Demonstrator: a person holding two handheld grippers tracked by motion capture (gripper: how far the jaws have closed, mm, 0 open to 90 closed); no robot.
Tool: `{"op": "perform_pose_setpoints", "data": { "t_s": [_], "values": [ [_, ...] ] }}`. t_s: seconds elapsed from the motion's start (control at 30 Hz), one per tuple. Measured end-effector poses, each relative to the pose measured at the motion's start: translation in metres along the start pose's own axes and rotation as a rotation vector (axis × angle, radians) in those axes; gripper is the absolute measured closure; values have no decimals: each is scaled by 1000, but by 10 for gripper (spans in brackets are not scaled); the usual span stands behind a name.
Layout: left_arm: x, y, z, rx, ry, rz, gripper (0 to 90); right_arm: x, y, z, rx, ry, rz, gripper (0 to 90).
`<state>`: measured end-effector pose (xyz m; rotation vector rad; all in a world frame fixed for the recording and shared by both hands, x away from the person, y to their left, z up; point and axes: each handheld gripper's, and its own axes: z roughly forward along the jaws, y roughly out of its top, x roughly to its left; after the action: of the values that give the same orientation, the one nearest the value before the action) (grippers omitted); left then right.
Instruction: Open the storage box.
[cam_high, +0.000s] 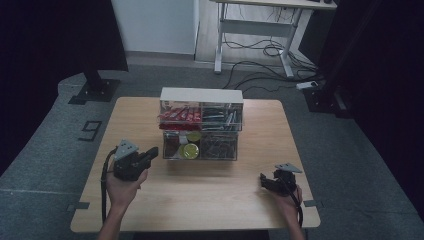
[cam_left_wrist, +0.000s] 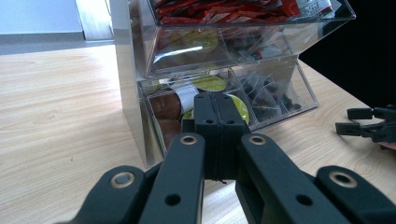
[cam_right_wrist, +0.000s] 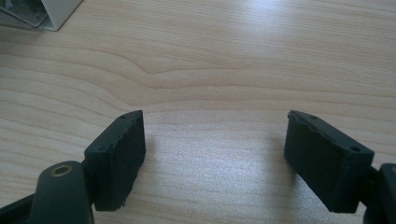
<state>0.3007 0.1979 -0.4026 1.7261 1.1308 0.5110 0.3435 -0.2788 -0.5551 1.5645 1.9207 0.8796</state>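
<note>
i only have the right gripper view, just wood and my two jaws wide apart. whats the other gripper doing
Observer: In the left gripper view the left gripper has its jaws pressed together with nothing between them.
Operator: what is it aimed at
Observer: A clear organizer at the middle of the table; the jaws point at its lower left drawer, which holds brown and yellow-lidded pods.
Operator: and the upper drawers
Observer: The upper left one is packed with red packets.
Operator: where am i
Observer: In the high view the right gripper sits near the table's front right corner, apart from the organizer.

A lab or office: grey carpet, a height-adjustable desk, loose floor cables.
</note>
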Motion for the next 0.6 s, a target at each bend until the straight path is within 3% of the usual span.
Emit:
{"op": "perform_pose_setpoints", "data": {
  "t_s": [0.6],
  "values": [
    [-5,16,12,13,-35,10,900,0,0,0,0,-2,2,203]
  ]
}}
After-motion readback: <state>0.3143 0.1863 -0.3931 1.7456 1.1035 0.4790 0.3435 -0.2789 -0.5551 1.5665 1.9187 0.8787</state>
